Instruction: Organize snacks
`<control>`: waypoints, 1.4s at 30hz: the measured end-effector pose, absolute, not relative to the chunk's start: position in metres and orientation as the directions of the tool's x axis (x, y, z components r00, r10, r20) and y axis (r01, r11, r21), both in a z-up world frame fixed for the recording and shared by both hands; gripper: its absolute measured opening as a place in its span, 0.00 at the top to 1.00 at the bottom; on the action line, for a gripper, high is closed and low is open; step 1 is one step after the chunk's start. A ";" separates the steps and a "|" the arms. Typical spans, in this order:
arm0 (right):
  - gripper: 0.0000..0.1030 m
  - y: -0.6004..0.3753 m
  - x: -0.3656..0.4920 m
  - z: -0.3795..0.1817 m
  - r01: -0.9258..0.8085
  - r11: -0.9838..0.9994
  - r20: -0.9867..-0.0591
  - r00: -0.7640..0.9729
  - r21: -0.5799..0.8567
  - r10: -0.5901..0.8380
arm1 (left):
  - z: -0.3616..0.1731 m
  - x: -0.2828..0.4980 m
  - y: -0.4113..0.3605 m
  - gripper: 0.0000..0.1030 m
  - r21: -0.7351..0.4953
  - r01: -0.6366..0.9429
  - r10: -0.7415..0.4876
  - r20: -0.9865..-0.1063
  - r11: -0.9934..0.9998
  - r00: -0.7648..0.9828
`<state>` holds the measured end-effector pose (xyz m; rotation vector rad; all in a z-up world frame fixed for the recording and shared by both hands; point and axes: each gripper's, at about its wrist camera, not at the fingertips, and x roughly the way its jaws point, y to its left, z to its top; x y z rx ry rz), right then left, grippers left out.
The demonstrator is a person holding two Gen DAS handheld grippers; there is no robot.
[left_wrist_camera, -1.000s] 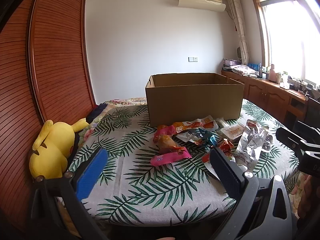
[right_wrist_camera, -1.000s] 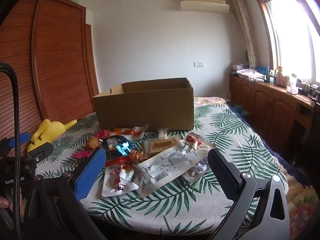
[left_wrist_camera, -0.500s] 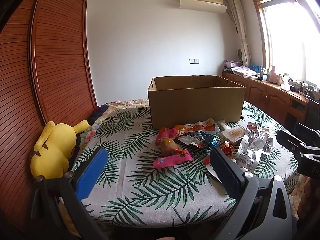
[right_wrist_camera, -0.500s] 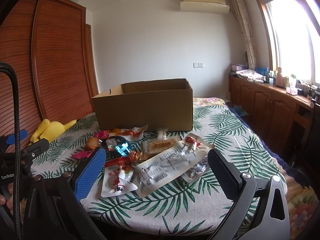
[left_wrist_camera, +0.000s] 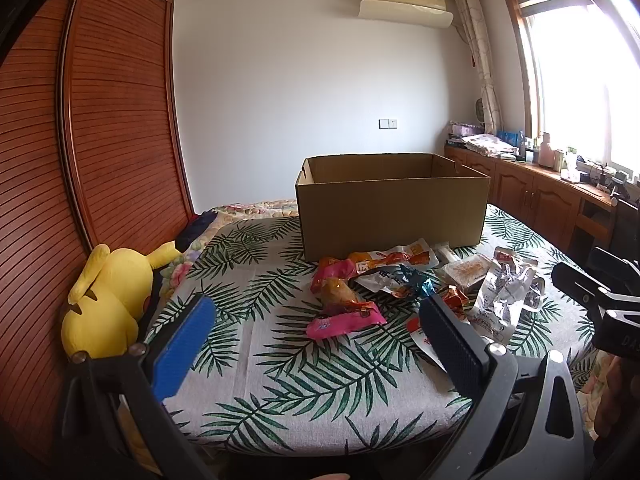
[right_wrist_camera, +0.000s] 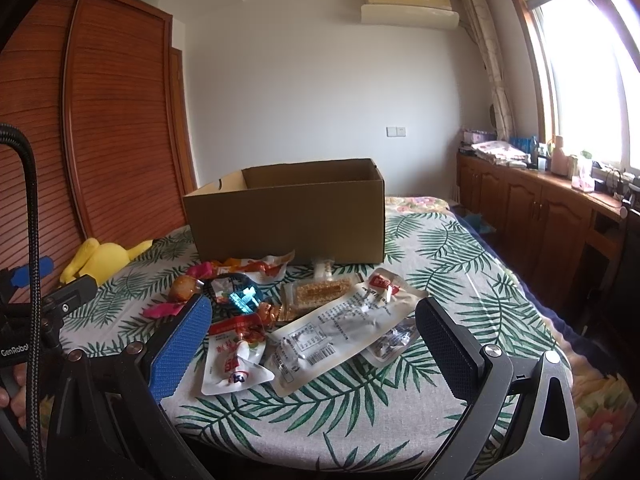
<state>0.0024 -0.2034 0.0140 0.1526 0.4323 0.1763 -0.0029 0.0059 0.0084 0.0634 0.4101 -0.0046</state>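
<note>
My left gripper (left_wrist_camera: 316, 344) fingers spread wide, nothing held, over the near edge of the palm-print bed (left_wrist_camera: 304, 384). My right gripper (right_wrist_camera: 312, 344) same, wide apart, empty. Snack packets (right_wrist_camera: 320, 328) piled loose on bed just in front of open cardboard box (right_wrist_camera: 288, 220). Yellow plush (left_wrist_camera: 108, 300) at left edge.

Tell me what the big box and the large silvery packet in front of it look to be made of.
Big box: apparently corrugated cardboard, matte brown, with folded corner seams and a plain raw rim.
Large silvery packet: probably metallised plastic film or foil laminate; it is glossy, crinkled, catches window light, and carries printed text and a barcode. Which of the two cannot be told from here.
</note>
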 end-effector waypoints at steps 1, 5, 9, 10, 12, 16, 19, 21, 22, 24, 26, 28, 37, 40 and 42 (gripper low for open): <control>0.00 -0.203 0.002 0.014 -0.136 0.973 -0.402 0.893 0.184 0.201 | 0.009 -0.003 0.006 0.00 0.062 0.017 0.009 -0.398 0.998 0.917; 0.00 -0.203 0.002 0.015 -0.137 0.974 -0.400 0.894 0.183 0.201 | 0.011 -0.004 0.005 0.00 0.064 0.017 0.009 -0.392 0.998 0.920; 0.00 -0.203 0.002 0.015 -0.137 0.974 -0.400 0.894 0.183 0.201 | 0.013 -0.005 0.004 0.00 0.063 0.018 0.008 -0.390 0.998 0.921; 0.00 -0.203 0.002 0.015 -0.136 0.974 -0.400 0.894 0.183 0.201 | 0.013 -0.005 0.004 0.00 0.063 0.018 0.008 -0.390 0.998 0.921; 0.00 -0.203 0.002 0.015 -0.137 0.974 -0.400 0.894 0.183 0.201 | 0.013 -0.006 0.004 0.00 0.064 0.019 0.008 -0.389 0.998 0.921; 0.00 -0.203 0.001 0.015 -0.137 0.974 -0.400 0.894 0.182 0.200 | 0.013 -0.007 0.003 0.00 0.064 0.019 0.007 -0.388 0.998 0.922; 0.00 -0.203 0.001 0.015 -0.137 0.973 -0.401 0.894 0.183 0.201 | 0.012 -0.007 0.003 0.00 0.065 0.018 0.008 -0.389 0.998 0.921; 0.00 -0.202 0.002 0.015 -0.136 0.974 -0.401 0.894 0.182 0.200 | 0.012 -0.007 0.003 0.00 0.064 0.019 0.008 -0.392 0.998 0.920; 0.00 -0.202 0.002 0.015 -0.137 0.974 -0.401 0.894 0.182 0.201 | 0.011 -0.007 0.003 0.00 0.064 0.019 0.008 -0.393 0.998 0.920; 0.00 -0.202 0.001 0.015 -0.137 0.974 -0.401 0.894 0.181 0.200 | 0.010 -0.007 0.003 0.00 0.062 0.018 0.008 -0.396 0.998 0.918; 0.00 -0.201 0.001 0.014 -0.138 0.974 -0.402 0.893 0.180 0.201 | 0.009 -0.006 0.003 0.00 0.062 0.018 0.009 -0.400 0.998 0.917; 0.00 -0.201 0.001 0.013 -0.137 0.974 -0.404 0.893 0.179 0.200 | 0.007 -0.005 0.004 0.00 0.062 0.018 0.008 -0.405 0.998 0.914; 0.00 -0.202 0.006 0.001 -0.139 0.971 -0.440 0.872 0.196 0.213 | -0.012 0.008 0.005 0.00 0.061 0.029 0.002 -0.460 0.998 0.888; 0.00 -0.203 0.009 -0.004 -0.135 0.972 -0.456 0.865 0.193 0.211 | -0.021 0.015 0.005 0.00 0.066 0.035 0.002 -0.487 0.997 0.873; 0.00 -0.204 0.013 -0.009 -0.132 0.974 -0.471 0.858 0.185 0.206 | -0.029 0.023 0.005 0.00 0.066 0.044 -0.004 -0.514 0.997 0.858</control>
